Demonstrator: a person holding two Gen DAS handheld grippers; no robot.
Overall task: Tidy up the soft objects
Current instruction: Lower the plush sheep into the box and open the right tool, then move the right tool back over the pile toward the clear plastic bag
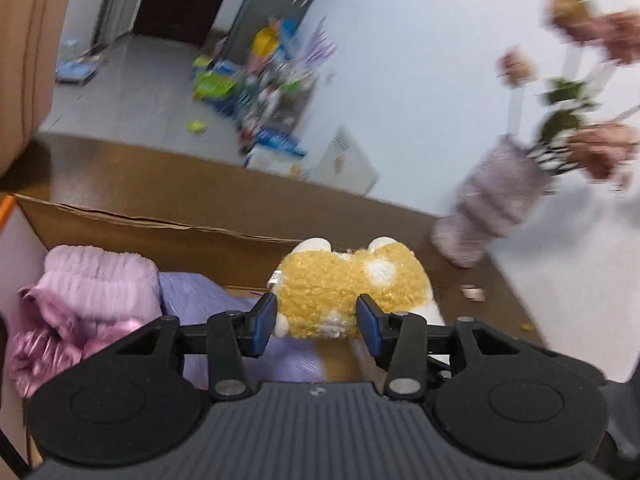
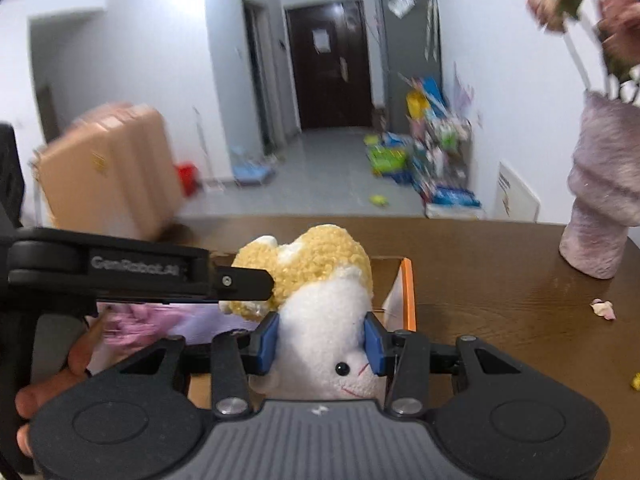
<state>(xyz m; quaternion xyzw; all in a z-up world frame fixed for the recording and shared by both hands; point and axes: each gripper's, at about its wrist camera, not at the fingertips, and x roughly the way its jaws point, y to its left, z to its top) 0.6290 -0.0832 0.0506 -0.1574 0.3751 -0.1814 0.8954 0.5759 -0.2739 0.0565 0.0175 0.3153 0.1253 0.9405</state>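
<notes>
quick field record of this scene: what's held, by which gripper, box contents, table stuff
held: plush toy, yellow and white, above the box
left gripper: shut on the toy's yellow end
right gripper: shut on its white end
box: cardboard, open, on the table
in box: pink garment, lilac cloth
also on table: vase with flowers, right of the box

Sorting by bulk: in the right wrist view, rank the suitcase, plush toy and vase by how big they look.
1. Suitcase
2. Plush toy, though nearness to the camera inflates it
3. Vase, partly cut off, so unsure
</notes>
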